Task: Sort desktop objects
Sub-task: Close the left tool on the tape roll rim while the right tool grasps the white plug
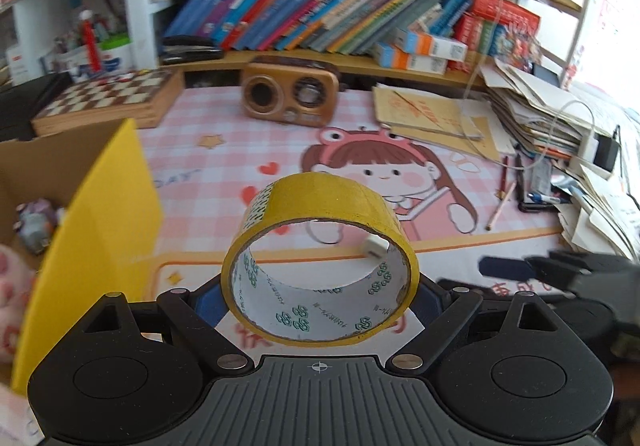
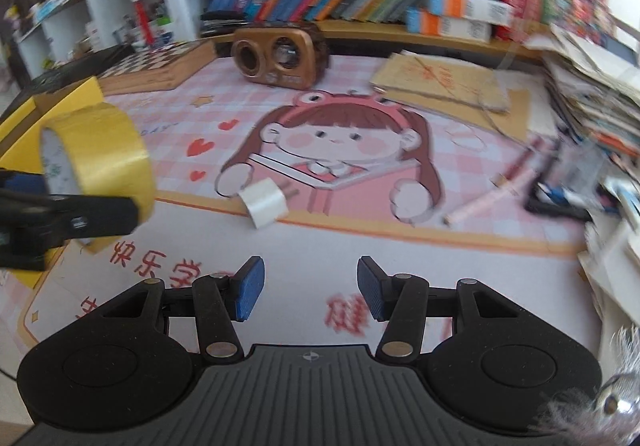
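The roll of yellow tape sits clamped between the two fingers of the left gripper, which are spread wide around it, one blue pad pressing on each side of the ring; the roll is held clear above the desk mat, its open core facing back toward the camera so the white liner with green printed marks shows inside. From the right wrist view the same roll of yellow tape appears at the far left, up off the mat, with a black finger of the left gripper across its lower part. Just to the left of the left gripper stands a cardboard box with a yellow flap, and soft toys lie inside it. The right gripper hovers low over the pink cartoon desk mat with its blue pads partly apart and nothing between them. Ahead of the right gripper, slightly to its left, a white charger plug lies on the mat. Farther ahead of both grippers stand a brown retro radio and, to its left, a chessboard box. To the right of the grippers lie a pencil, pens and a leaning stack of papers.
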A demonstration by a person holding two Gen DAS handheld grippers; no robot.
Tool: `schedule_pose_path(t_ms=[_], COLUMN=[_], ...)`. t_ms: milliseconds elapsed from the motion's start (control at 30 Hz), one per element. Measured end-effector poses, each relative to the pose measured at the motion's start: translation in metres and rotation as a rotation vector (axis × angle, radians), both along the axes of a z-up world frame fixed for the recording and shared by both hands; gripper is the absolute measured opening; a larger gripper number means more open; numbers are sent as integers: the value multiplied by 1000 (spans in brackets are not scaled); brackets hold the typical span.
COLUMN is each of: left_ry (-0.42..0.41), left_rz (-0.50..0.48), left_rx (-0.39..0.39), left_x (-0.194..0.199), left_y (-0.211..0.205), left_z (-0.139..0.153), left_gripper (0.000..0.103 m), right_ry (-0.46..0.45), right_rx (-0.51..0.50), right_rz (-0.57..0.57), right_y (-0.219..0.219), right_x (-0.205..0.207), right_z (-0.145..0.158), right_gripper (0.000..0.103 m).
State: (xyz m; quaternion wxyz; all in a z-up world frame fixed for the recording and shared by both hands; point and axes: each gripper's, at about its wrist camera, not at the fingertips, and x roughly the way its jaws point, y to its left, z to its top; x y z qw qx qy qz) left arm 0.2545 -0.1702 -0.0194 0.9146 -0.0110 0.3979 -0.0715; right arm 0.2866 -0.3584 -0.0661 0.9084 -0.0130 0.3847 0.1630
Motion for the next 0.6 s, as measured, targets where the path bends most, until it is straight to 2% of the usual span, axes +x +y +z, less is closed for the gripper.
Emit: schedule_pose_path(t_ms=[200,367,500,600], left_ry=[-9,-1,-5,-5], left_rz=[37,52,59,68], left_rx=[-8,-49,-73,-88], left_x=[-11,-18,-25,-29], left_y=[10,13,15,17], left_z=[8,11,14,16], left_gripper=[91,91,91,91], right_ry=[-35,-28,-32,-42], right_rx=[-23,-42,-38,-53], right_rz=[123,203,245,268], right_y=[17,26,27,27], right_x=[36,56,65,66], right_z=[-12,-23,-28,-28], right_gripper=[49,49,53,49])
